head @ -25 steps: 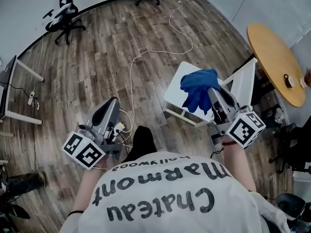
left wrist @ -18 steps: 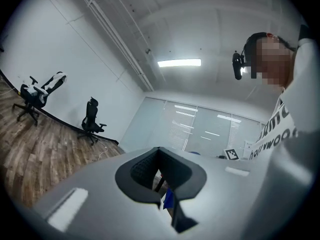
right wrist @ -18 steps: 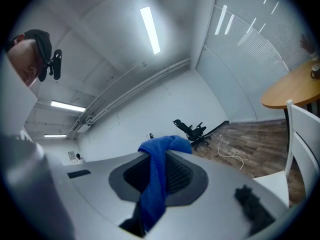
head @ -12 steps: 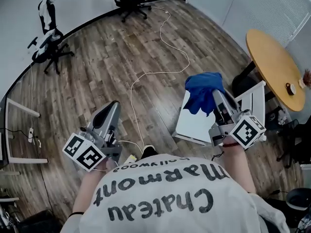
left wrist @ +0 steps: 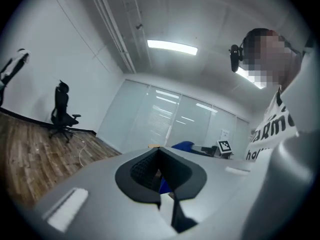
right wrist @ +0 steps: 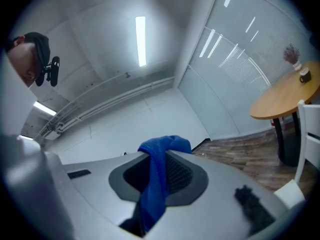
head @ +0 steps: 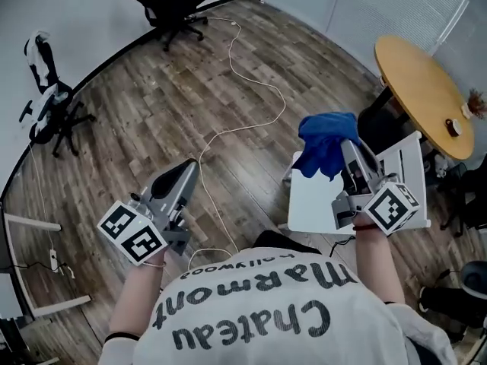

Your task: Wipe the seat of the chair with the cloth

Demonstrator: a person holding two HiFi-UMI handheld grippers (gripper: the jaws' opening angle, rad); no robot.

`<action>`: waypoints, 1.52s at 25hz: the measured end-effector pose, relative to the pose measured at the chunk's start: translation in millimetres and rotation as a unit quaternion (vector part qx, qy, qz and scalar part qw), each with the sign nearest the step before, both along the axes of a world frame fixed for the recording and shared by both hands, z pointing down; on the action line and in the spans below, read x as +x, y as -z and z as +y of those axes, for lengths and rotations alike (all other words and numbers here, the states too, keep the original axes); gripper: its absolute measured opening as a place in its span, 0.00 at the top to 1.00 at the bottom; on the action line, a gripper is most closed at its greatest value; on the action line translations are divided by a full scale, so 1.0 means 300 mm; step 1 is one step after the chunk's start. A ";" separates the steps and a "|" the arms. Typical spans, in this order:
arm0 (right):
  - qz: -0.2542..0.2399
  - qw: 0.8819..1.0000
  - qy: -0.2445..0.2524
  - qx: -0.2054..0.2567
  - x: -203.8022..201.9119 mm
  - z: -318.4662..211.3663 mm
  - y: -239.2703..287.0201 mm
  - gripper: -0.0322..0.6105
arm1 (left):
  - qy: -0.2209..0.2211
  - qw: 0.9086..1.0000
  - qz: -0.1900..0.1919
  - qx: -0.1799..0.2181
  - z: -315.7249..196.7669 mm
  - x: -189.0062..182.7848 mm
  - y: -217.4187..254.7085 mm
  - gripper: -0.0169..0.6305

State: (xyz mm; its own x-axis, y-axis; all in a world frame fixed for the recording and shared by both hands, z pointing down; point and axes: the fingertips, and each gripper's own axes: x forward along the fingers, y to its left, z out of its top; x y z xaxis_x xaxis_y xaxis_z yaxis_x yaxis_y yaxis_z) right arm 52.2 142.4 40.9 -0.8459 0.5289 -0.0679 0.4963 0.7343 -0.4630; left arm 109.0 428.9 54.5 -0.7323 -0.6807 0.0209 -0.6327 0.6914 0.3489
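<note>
In the head view, the white chair seat (head: pixel 316 207) lies low at the right, with its white backrest (head: pixel 407 162) on the far right. My right gripper (head: pixel 347 146) hangs over the seat's far edge. It is shut on a blue cloth (head: pixel 323 147), which bunches and droops from its jaws. The right gripper view shows the same cloth (right wrist: pixel 155 184) pinched between the dark pads of the right gripper (right wrist: pixel 162 156). My left gripper (head: pixel 192 167) is held over the wooden floor, well left of the chair. Its jaws are shut on nothing, as the left gripper view shows (left wrist: pixel 159 154).
A round wooden table (head: pixel 418 90) with a small cup (head: pixel 453 126) stands behind the chair at the right. A white cable (head: pixel 236 120) snakes across the floor. A black office chair (head: pixel 171 6) stands at the back wall and another chair (head: pixel 46 105) at the left.
The whole view has swung, so the chair now sits further right and nearer my body. The right gripper kept hold of the cloth. The left gripper stayed shut at the left.
</note>
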 end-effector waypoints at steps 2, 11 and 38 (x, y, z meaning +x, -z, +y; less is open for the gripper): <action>0.010 1.000 -0.017 0.012 -0.051 -0.041 -0.033 0.85 | -0.048 0.999 0.002 -0.019 -0.075 -0.091 0.002 0.96; 0.048 0.993 -0.105 0.003 -0.315 -0.229 -0.212 0.85 | -0.164 0.986 -0.034 -0.006 -0.436 -0.548 -0.028 0.96; 0.140 0.900 -0.412 -0.008 -0.314 -0.917 -0.542 0.85 | -0.535 0.836 0.077 -0.089 -1.584 -0.874 -0.434 0.96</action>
